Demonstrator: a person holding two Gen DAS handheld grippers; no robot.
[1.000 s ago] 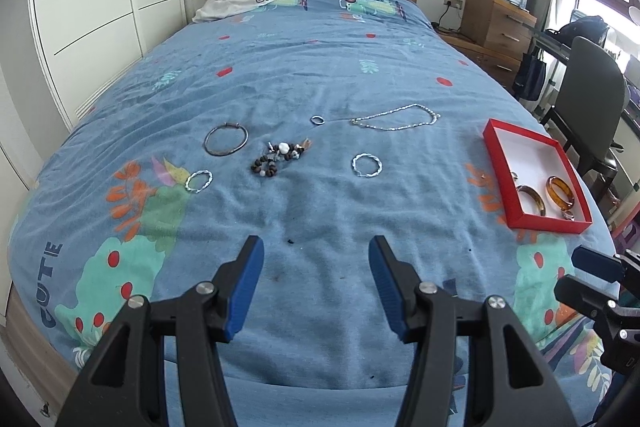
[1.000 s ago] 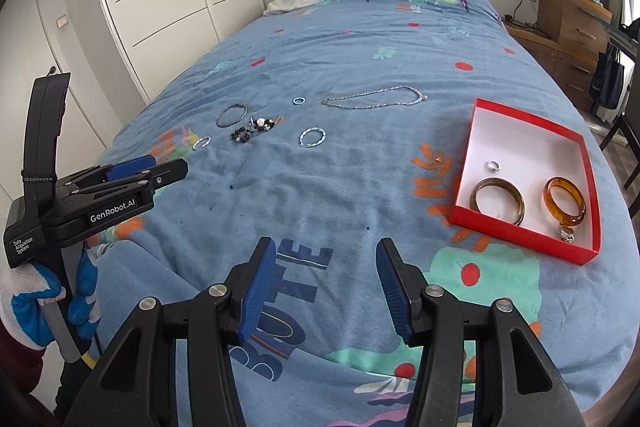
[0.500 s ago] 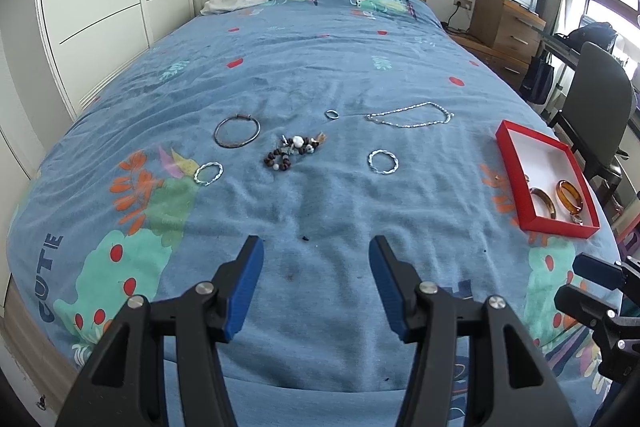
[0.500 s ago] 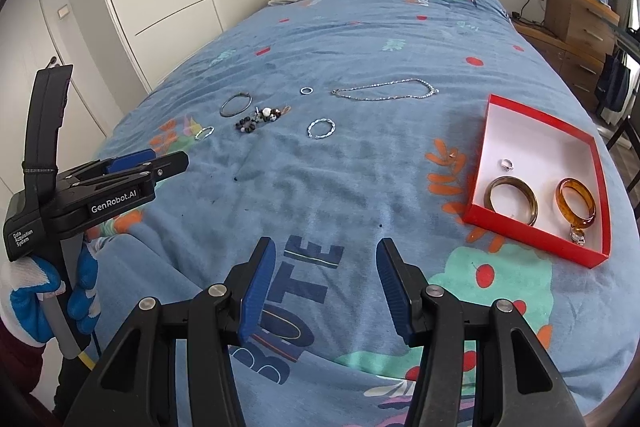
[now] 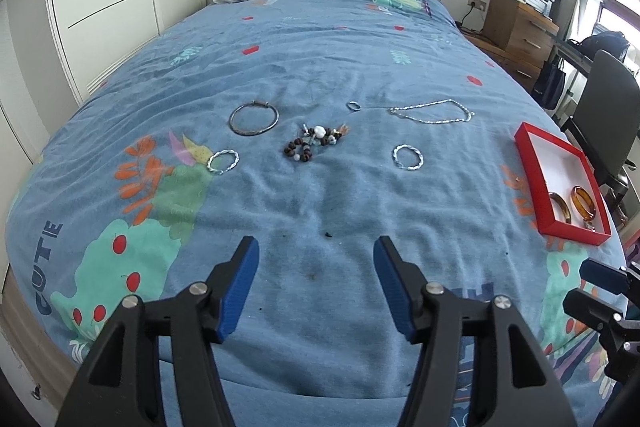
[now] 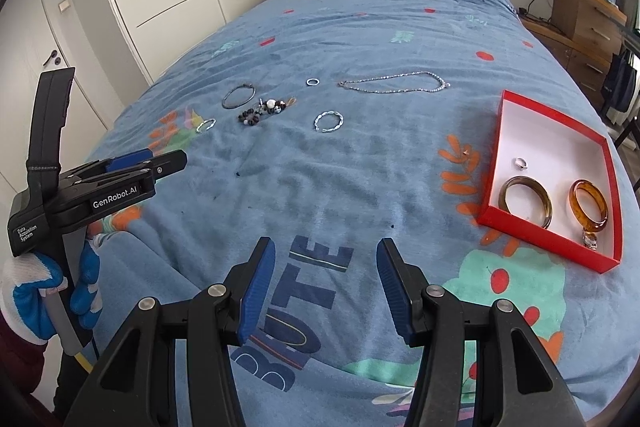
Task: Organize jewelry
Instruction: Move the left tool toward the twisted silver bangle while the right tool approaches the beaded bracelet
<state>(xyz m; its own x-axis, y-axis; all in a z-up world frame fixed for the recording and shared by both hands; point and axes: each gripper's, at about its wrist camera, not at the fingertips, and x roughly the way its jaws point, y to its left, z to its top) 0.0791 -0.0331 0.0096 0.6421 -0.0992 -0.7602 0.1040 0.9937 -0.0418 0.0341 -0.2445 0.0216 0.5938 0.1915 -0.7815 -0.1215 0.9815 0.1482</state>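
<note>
Both grippers, the left gripper (image 5: pixel 316 283) and the right gripper (image 6: pixel 326 287), have black plastic arms, ribbed blue finger pads and silver screw heads. At the left of the right-wrist frame, the left gripper's body reads "GenRobot.AI" and "Data Acquisition System". The hand (image 6: pixel 44 291) at lower left wears a white-and-blue glove above a dark red sleeve.

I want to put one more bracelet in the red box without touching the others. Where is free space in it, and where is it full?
The red box is bare across its far half, behind the small silver ring. The near end is crowded: the brown bangle and the amber bangle lie side by side there, with a small clear piece at the near right corner.
</note>
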